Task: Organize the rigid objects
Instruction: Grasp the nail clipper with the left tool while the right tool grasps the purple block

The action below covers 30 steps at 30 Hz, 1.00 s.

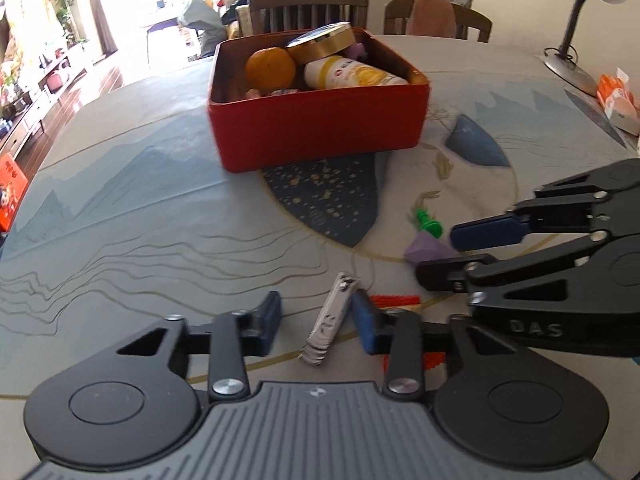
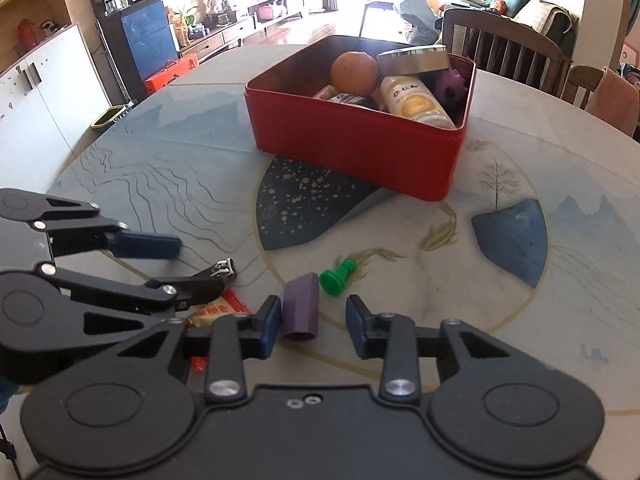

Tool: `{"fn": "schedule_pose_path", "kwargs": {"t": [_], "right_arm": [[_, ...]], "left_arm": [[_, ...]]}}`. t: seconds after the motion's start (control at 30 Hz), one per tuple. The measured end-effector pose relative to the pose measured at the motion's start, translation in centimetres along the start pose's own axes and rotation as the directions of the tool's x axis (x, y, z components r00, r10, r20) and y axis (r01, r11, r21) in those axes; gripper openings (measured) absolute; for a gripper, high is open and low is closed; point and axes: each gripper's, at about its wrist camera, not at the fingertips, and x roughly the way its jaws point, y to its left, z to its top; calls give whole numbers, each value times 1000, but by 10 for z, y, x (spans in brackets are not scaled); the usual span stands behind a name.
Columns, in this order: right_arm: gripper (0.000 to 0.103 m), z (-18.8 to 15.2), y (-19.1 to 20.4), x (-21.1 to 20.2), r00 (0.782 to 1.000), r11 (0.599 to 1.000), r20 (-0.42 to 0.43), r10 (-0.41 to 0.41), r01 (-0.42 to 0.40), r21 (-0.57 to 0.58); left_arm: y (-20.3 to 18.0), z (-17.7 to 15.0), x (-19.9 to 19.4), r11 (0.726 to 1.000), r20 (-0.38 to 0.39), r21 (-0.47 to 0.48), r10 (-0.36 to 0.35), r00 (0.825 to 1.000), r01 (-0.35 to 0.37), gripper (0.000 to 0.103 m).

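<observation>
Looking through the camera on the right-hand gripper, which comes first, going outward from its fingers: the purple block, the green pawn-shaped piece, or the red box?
1. Purple block: between the right gripper fingers, against the left one.
2. Green pawn-shaped piece: lying just beyond the block, slightly right.
3. Red box: farthest, across the table, already holding an orange and a bottle.

A round tabletop [image 2: 160, 168] with a painted landscape bears a red tin [image 2: 360, 152], nail clipper [image 1: 328, 320], purple block [image 2: 301, 312], green pawn [image 2: 335, 277], snack packet [image 2: 218, 312] and desk lamp [image 1: 572, 68].
</observation>
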Motion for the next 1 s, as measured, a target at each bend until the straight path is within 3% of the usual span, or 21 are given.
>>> {"fn": "schedule_pose_path", "kwargs": {"t": [0.1, 0.17, 0.33, 0.6, 1.0], "right_arm": [[26, 0, 2, 1, 1000, 1000, 5, -21, 21, -8], [19, 0, 2, 1, 1000, 1000, 8, -28, 28, -8], [19, -4, -1, -5, 1000, 999, 16, -24, 23, 27], [19, -7, -6, -24, 998, 998, 42, -38, 35, 58], [19, 6, 0, -67, 990, 997, 124, -61, 54, 63]], "left_arm": [[-6, 4, 2, 1000, 1, 13, 10, 1000, -10, 26], [-9, 5, 3, 1000, -2, 11, 1, 1000, -1, 16], [-11, 7, 4, 1000, -9, -7, 18, 1000, -18, 13], [19, 7, 0, 986, -51, -165, 9, 999, -17, 11], [37, 12, -44, 977, 21, -215, 19, 1000, -14, 10]]}}
